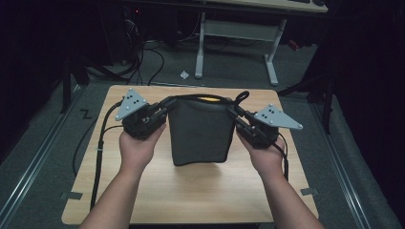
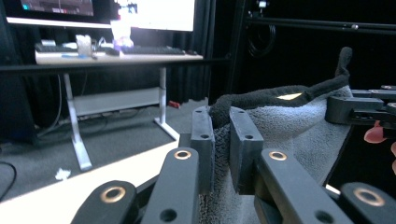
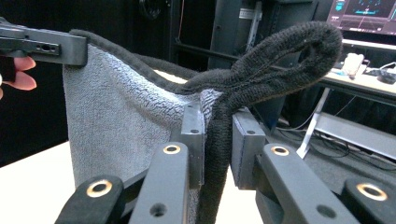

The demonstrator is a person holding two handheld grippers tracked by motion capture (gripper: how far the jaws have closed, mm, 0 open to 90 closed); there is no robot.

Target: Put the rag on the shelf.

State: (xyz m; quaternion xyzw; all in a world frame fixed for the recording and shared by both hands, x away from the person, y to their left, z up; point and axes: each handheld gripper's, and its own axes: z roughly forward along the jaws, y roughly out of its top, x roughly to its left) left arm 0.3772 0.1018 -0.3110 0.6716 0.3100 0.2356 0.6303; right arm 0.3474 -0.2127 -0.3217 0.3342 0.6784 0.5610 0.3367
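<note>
The left gripper [image 1: 160, 116] and right gripper [image 1: 239, 118] each pinch a top corner of the towel [image 1: 199, 131]. Held taut between them, it hangs flat, likely ready for folding

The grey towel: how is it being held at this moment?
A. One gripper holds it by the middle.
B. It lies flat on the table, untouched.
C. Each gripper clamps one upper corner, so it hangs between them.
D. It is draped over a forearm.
C: the left gripper and the right gripper each pinch an upper corner of the grey towel, which hangs between them above the table.
</note>
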